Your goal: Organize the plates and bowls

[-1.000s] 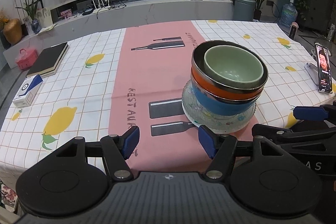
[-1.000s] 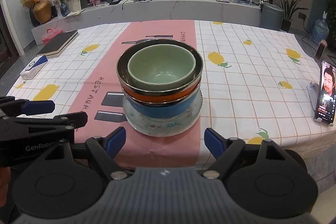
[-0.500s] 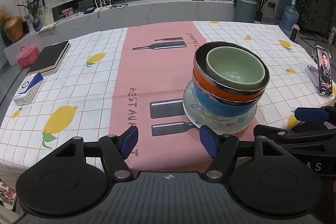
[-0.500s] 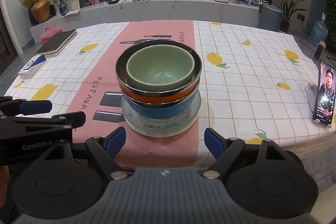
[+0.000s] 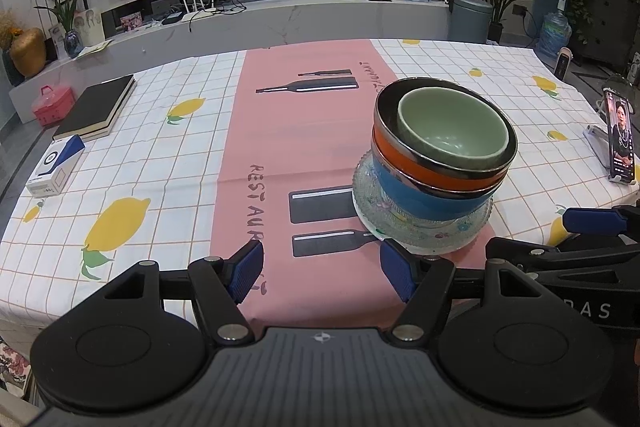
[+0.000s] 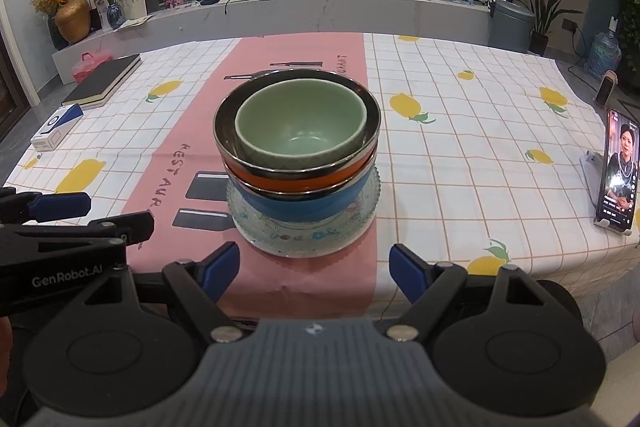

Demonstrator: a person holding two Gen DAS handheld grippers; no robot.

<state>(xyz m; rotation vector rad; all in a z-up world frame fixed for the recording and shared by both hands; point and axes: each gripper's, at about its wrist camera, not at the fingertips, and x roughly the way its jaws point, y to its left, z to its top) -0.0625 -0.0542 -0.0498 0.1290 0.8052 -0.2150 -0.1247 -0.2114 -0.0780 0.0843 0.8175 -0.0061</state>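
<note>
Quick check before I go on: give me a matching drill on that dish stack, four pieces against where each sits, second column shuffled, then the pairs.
Things:
1. green bowl
2. orange bowl
3. blue bowl
4. glass plate

Places:
A. directly on the plate
B. bottom, on the tablecloth
C. top, nested inside a steel-rimmed bowl
D. second from the top

Pairs: 1-C, 2-D, 3-A, 4-B

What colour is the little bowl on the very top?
Pale green; the top bowl shows best in the right wrist view.
</note>
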